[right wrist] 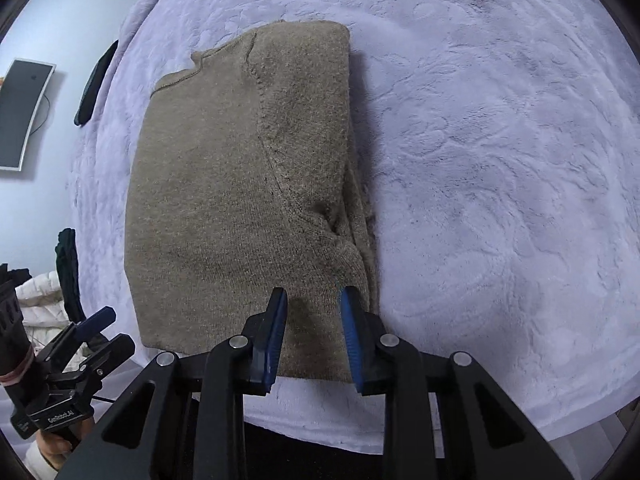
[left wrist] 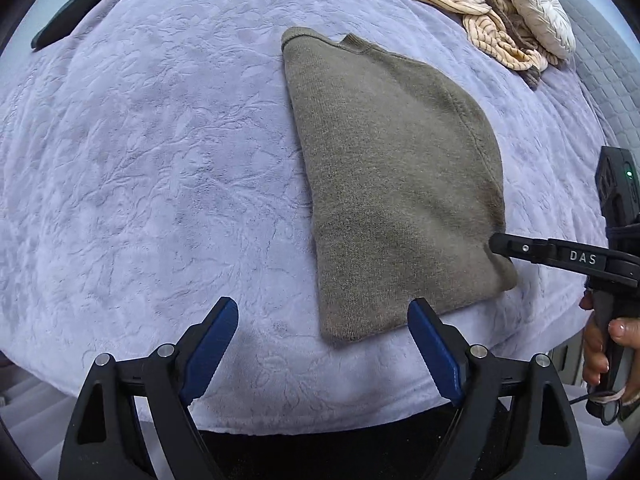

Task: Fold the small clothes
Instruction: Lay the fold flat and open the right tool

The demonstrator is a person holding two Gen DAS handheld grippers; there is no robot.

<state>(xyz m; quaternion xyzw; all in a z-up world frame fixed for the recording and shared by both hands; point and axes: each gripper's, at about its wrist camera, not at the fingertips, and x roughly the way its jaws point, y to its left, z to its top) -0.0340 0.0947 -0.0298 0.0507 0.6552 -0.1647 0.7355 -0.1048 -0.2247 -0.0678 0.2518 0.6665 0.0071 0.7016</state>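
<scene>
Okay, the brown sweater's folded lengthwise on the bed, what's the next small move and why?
Probably lower the left gripper onto the near hem of the sweater and pinch it. The sweater lies in a long narrow strip on the blanket; the left jaws hang open above it, and the right gripper hovers over the same end, holding nothing.

A bed under a pale lavender, embossed plush blanket [left wrist: 160,160] carries a folded olive-brown knit sweater [left wrist: 392,184], a heap of cream ribbed garments [left wrist: 480,12] and a flat dark object [left wrist: 76,10].
</scene>
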